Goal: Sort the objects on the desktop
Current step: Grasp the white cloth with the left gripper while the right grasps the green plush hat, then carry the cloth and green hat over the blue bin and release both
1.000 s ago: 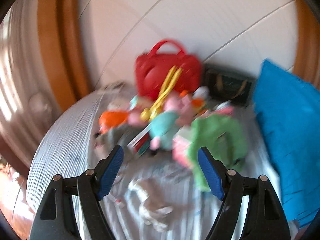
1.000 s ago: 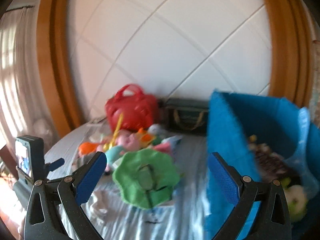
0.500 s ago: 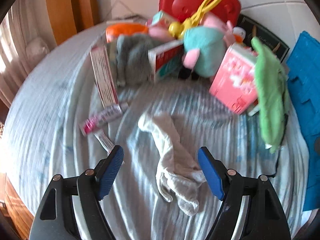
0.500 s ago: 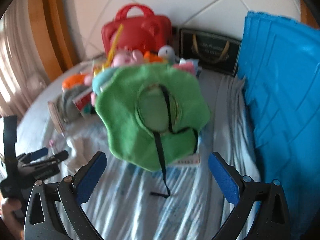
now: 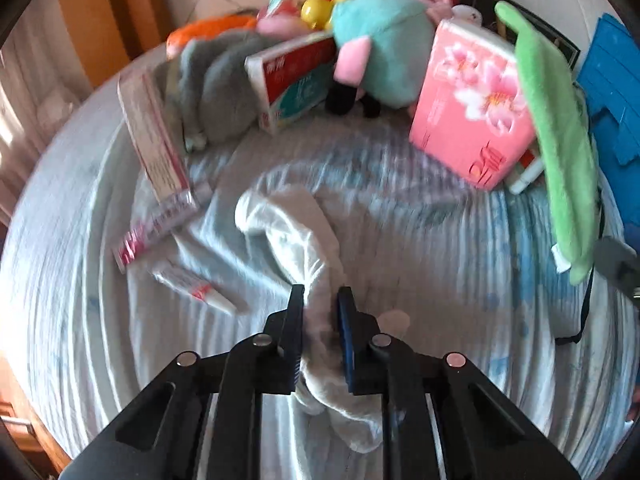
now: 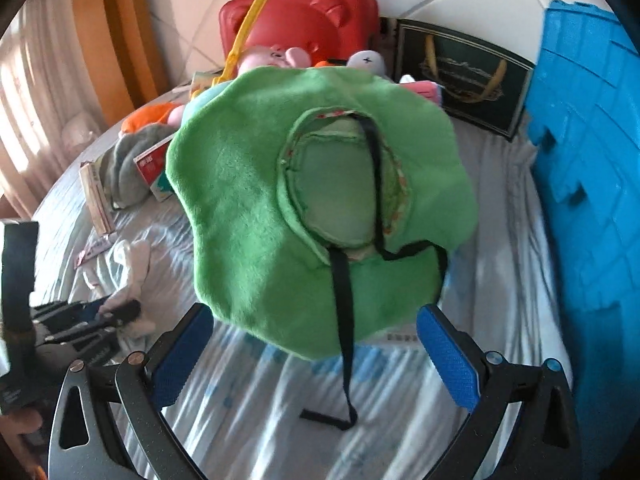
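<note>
On the striped bedsheet [image 5: 460, 248], near its front edge, the left gripper [image 5: 320, 304] has its two fingers pressed onto a white sock [image 5: 296, 236], and the sock cloth fills the narrow gap between them. One end of this sock lies on the sheet in front of the gripper, and the other end hangs below the fingers. Just left of the sock are a small tube [image 5: 196, 288] and a long flat package [image 5: 154, 140] which lies partly over another tube [image 5: 156, 232]. Behind them is a pile: a grey cloth [image 5: 220, 96], a red and white box [image 5: 292, 80], a teal plush toy [image 5: 380, 44] and a pink tissue pack [image 5: 472, 108]. The right gripper [image 6: 316, 354] is wide open and holds nothing. Its blue pads [image 6: 448, 360] stand on both sides of the lower edge of a green hat [image 6: 248, 184], but I cannot tell if they touch it. The hat leans on the pile with its black strap [image 6: 344, 300] hanging down to the sheet. A blue basket [image 6: 592, 160] stands at the right, and a red bag [image 6: 304, 20] is behind the pile against the wall.
</note>
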`<state>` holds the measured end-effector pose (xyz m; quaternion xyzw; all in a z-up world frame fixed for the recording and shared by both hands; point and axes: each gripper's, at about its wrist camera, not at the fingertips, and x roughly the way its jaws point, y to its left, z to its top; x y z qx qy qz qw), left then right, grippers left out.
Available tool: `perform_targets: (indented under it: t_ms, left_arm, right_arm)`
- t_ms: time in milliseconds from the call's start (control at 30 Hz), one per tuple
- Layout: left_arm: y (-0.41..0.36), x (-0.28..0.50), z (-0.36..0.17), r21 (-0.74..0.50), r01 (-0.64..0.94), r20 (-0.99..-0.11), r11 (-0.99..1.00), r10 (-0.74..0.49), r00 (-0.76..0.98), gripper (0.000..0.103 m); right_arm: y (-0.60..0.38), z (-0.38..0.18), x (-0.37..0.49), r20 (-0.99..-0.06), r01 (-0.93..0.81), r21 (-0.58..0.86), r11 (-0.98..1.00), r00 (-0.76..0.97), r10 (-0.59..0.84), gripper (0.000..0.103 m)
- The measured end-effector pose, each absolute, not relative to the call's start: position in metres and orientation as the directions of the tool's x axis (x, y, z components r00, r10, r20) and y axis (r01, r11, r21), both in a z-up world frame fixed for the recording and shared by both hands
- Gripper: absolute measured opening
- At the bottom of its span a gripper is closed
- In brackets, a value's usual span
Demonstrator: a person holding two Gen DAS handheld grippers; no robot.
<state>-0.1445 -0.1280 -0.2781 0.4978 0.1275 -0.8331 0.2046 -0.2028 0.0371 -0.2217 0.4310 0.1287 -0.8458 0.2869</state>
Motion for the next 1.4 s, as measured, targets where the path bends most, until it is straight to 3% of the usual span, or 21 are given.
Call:
perform_targets:
  t_ms: [233,500,533,600,633,833,1133,1400]
  left_arm:
    - [-0.131,-0.159,-0.22,-0.007,0.449,-0.793,-0.894,-0.269,-0.547,0.014]
    - [-0.131,-0.173,-0.206,-0.025,0.436,-0.77,-0.9,-0.26,-0.582,0.014]
    - [-0.131,-0.172,-0.205,-0.026,0.433,-0.771,-0.901,-0.257,-0.582,0.014]
    - [-0.133,-0.176,-0.202,-0.034,0.438,-0.771,-0.898,-0.255,-0.584,0.014]
    - [-0.134,-0.178,-0.201,-0.038,0.438,-0.769,-0.898,-0.253,-0.586,0.014]
    - [-0.123,-0.173,-0.18,-0.011,0.412,-0.74,-0.911,-0.269,-0.616,0.014]
    - [-0.091,-0.149,-0.104,-0.006,0.337,-0.616,-0.942,-0.262,-0.743,0.014]
    - [-0.038,-0.138,-0.03,-0.024,0.196,-0.495,-0.98,-0.159,-0.854,0.014]
  right_arm:
    - [0.007,-0.225,-0.216,-0.785,0.634,-0.01,-0.774,-0.484,-0.386,0.103]
    - [-0.011,-0.239,-0.238,-0.795,0.625,-0.017,-0.781,-0.482,-0.368,0.103]
    - [-0.01,-0.237,-0.24,-0.797,0.616,-0.012,-0.787,-0.482,-0.365,0.099]
    - [-0.009,-0.232,-0.24,-0.797,0.606,-0.032,-0.795,-0.495,-0.346,0.067]
    - [-0.008,-0.229,-0.24,-0.793,0.598,-0.038,-0.8,-0.505,-0.34,0.04]
    - [0.013,-0.195,-0.221,-0.749,0.601,0.026,-0.799,-0.518,-0.414,0.021]
    - [0.058,-0.083,-0.163,-0.541,0.591,0.047,-0.805,-0.662,-0.518,0.018]
    - [0.119,0.004,-0.115,-0.384,0.513,0.052,-0.857,-0.781,-0.492,0.019]
